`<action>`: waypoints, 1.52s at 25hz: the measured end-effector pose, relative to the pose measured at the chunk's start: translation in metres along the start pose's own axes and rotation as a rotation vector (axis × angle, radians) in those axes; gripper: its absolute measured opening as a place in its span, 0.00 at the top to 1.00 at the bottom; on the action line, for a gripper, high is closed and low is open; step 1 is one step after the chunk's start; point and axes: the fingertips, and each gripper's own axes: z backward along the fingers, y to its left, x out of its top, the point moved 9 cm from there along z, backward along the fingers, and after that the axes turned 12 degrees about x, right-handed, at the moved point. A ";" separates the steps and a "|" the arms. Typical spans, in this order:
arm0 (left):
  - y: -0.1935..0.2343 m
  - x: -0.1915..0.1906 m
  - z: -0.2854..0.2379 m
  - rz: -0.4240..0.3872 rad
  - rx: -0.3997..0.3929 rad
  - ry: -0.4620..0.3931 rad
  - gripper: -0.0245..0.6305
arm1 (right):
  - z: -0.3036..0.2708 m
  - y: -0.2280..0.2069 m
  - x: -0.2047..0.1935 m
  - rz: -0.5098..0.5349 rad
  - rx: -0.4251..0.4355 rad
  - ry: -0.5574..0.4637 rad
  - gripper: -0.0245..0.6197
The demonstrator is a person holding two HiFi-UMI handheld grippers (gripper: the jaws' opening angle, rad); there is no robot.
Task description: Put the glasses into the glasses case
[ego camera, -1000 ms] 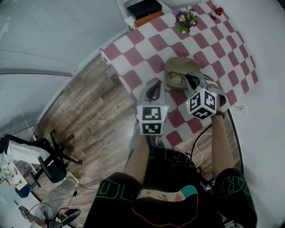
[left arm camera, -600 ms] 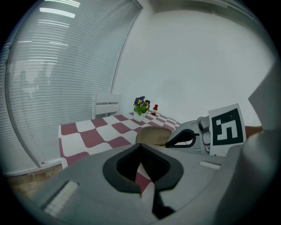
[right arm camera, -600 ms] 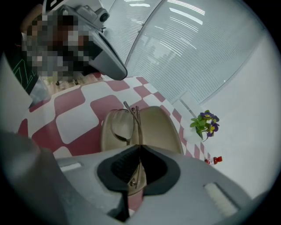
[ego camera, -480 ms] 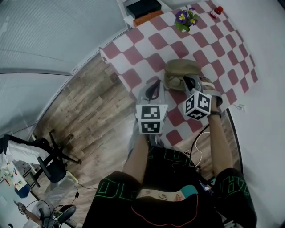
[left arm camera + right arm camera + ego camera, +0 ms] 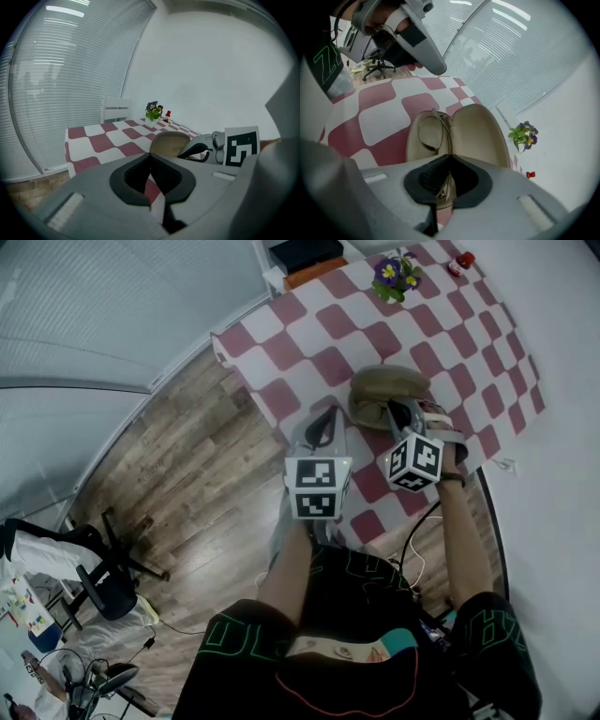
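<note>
- Two grey grippers work over a red-and-white checked tabletop [image 5: 328,324], each held in one of the person's hands.
- An open tan oval glasses case [image 5: 480,131] lies on the cloth with its lid swung back and its pale lining showing.
- Thin wire-rimmed glasses [image 5: 430,136] lie in the case's shallow half, with the rims towards the case's hinge.
- The right gripper [image 5: 450,155] reaches over the near end of the case. Its jaws are pressed together on a thin metal part of the glasses, which runs through the hollow behind the jaw tips.
- The left gripper [image 5: 150,154] is to the left of the case, over the cloth. Its jaws are closed with nothing between them.
- A potted plant with purple flowers [image 5: 394,273] stands well beyond the case, near the far edge of the tabletop.
- A small red object [image 5: 459,261] sits beside the plant, further from the case.
</note>
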 end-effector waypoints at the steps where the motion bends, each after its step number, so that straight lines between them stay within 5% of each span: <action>1: 0.000 0.000 0.000 0.001 0.000 0.001 0.95 | -0.001 0.000 0.000 0.006 -0.007 0.004 0.93; 22: 0.001 -0.001 0.004 0.038 0.016 -0.013 0.95 | 0.009 -0.003 0.001 -0.022 -0.021 -0.037 0.89; 34: -0.014 0.004 0.009 0.064 0.003 -0.059 0.95 | 0.046 -0.009 -0.007 -0.159 -0.082 -0.128 0.89; 38: -0.021 0.004 0.012 0.074 -0.004 -0.071 0.95 | 0.063 -0.012 -0.014 -0.282 -0.087 -0.200 0.89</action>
